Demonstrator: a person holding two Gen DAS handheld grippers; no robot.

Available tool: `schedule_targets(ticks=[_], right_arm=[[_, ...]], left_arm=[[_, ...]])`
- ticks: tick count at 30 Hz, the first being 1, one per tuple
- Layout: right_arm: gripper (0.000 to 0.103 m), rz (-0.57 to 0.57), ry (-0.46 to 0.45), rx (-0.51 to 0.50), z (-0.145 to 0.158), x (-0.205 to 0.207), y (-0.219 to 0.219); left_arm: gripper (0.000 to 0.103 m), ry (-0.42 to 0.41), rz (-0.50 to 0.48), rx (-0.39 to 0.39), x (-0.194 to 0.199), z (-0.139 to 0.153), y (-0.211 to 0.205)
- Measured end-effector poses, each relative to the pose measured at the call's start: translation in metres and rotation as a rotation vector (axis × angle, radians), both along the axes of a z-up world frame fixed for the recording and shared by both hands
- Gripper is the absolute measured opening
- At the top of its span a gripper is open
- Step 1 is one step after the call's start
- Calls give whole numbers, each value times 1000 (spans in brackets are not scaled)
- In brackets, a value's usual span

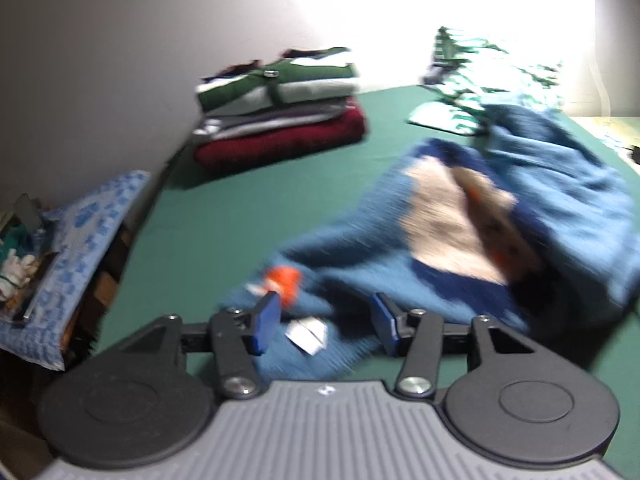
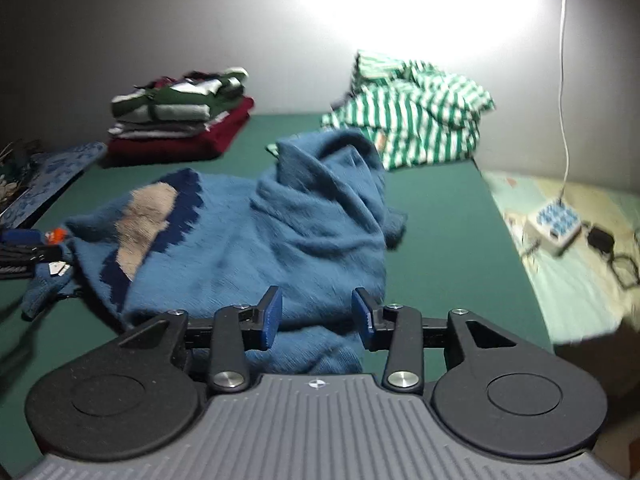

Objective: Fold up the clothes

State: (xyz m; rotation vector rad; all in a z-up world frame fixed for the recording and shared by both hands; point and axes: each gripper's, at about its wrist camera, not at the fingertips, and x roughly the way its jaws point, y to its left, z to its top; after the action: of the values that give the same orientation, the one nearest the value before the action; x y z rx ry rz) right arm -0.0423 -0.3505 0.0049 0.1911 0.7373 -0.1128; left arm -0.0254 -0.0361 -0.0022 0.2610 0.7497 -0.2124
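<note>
Two alike in build, left gripper [image 1: 325, 322] and right gripper [image 2: 317, 316]. Matte black linkage arms, each pinned with small silver screws above and a larger polished round bolt below. Blue rectangular pads [image 1: 267, 317] on the finger ends, ribbed on the inner face in the right wrist view [image 2: 273, 315]. Broad black discs with a raised ring either side. Grey ridged housing in the middle, marked with a small round crosshair emblem [image 2: 316, 384].
</note>
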Motion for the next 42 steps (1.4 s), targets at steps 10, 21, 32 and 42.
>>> schedule_targets(ticks=[10, 21, 32, 42], right_arm=[[42, -102, -28, 202, -31, 56, -31], [12, 230, -188, -148, -1, 19, 40], [0, 556, -195, -475, -28, -35, 118], [1, 469, -221, -478, -18, -41, 106]], left_arm=[[71, 46, -65, -42, 8, 12, -46], [71, 107, -89, -119, 35, 16, -78], [88, 180, -224, -125, 44, 10, -115], [97, 244, -257, -154, 99, 12, -153]])
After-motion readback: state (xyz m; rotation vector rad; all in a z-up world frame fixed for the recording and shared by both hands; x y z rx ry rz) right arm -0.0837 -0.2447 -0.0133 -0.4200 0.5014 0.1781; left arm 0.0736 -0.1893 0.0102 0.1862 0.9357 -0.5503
